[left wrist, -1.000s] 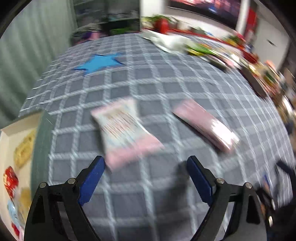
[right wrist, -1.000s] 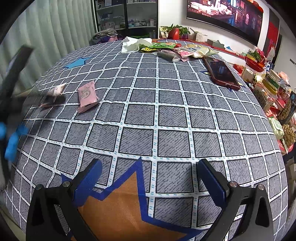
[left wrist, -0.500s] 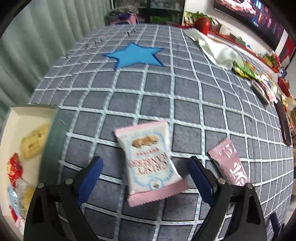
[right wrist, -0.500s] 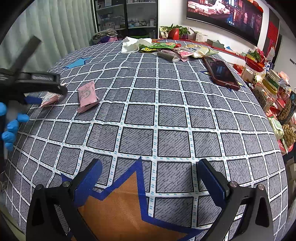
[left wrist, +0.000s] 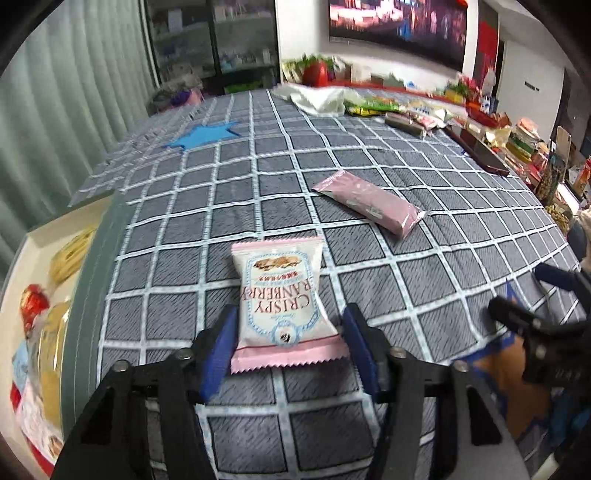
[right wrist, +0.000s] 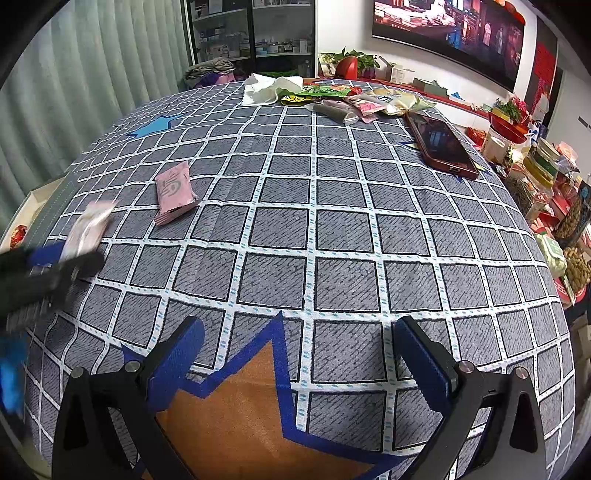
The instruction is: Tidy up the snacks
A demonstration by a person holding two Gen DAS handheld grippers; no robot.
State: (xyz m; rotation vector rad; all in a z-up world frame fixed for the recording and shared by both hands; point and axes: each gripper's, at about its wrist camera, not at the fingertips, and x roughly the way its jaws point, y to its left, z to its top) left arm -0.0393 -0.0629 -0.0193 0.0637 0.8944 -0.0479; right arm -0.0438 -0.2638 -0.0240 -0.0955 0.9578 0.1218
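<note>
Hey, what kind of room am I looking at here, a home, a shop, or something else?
Probably a lived-in home room, though I can't be sure: a big wall screen, glass-door shelving packed with small items, and a checked tablecloth strewn with snack packets.

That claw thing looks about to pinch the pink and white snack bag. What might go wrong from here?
1. The left gripper is closing with the cranberry snack packet between its jaws, but only the bag's lower end sits there; it could slip out or crumple.
2. The puffy bag may squash, breaking whatever is inside.
3. The box at the table's left edge already holds several snacks, so a careless drop could land on the rim.
</note>
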